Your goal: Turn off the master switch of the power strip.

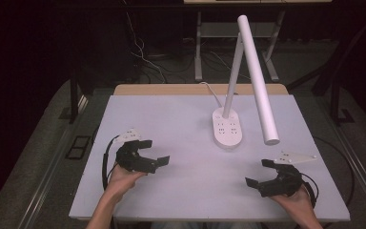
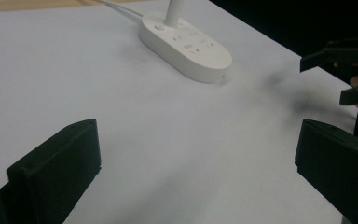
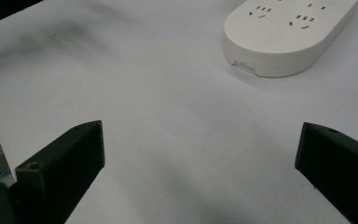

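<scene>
both claws, left claw (image 1: 156, 152) and right claw (image 1: 257, 172), gape wide and empty over the worktop (image 1: 171, 119), near the lamp base (image 1: 228, 128).

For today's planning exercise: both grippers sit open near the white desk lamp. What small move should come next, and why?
Probably bring the right gripper forward toward the lamp head, which slopes down to a low end just ahead of it. Both grippers rest open and hold nothing, well short of the lamp base, so closing that gap seems the first step. The left gripper could then steady the base.
</scene>
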Action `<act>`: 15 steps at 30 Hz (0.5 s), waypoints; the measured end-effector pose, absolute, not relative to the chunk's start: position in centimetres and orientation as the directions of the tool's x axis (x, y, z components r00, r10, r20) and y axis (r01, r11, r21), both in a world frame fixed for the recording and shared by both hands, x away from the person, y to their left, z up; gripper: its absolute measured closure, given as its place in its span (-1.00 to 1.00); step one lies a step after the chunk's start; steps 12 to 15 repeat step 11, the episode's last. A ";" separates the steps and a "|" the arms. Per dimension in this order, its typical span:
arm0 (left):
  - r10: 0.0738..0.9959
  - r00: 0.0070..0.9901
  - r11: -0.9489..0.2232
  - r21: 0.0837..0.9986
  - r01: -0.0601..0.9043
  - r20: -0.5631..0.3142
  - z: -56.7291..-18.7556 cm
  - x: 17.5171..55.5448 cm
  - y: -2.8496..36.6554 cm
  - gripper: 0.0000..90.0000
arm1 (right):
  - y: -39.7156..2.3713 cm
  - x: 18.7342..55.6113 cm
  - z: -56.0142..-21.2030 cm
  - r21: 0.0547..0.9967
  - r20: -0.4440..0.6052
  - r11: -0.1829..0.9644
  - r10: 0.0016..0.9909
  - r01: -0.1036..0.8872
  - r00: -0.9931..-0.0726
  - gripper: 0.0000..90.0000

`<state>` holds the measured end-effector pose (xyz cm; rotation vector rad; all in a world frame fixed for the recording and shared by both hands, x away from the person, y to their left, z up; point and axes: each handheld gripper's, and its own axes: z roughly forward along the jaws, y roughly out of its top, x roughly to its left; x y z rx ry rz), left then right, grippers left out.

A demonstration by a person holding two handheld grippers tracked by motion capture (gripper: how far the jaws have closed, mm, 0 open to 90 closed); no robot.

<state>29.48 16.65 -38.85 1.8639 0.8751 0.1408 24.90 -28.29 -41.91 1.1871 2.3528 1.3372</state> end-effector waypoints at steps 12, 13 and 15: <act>0.638 0.714 -0.198 0.835 0.514 -0.288 -41.4 27.2 17.7 -1.00 | -28.3 24.9 -41.9 0.788 0.221 0.268 0.718 0.555 -0.660 -0.99; 0.638 0.714 -0.198 0.835 0.514 -0.288 -41.4 27.2 17.7 -1.00 | -28.3 24.9 -41.9 0.788 0.221 0.268 0.718 0.555 -0.660 -0.99; 0.638 0.714 -0.198 0.835 0.514 -0.288 -41.4 27.2 17.7 -1.00 | -28.3 24.9 -41.9 0.788 0.221 0.268 0.718 0.555 -0.660 -0.99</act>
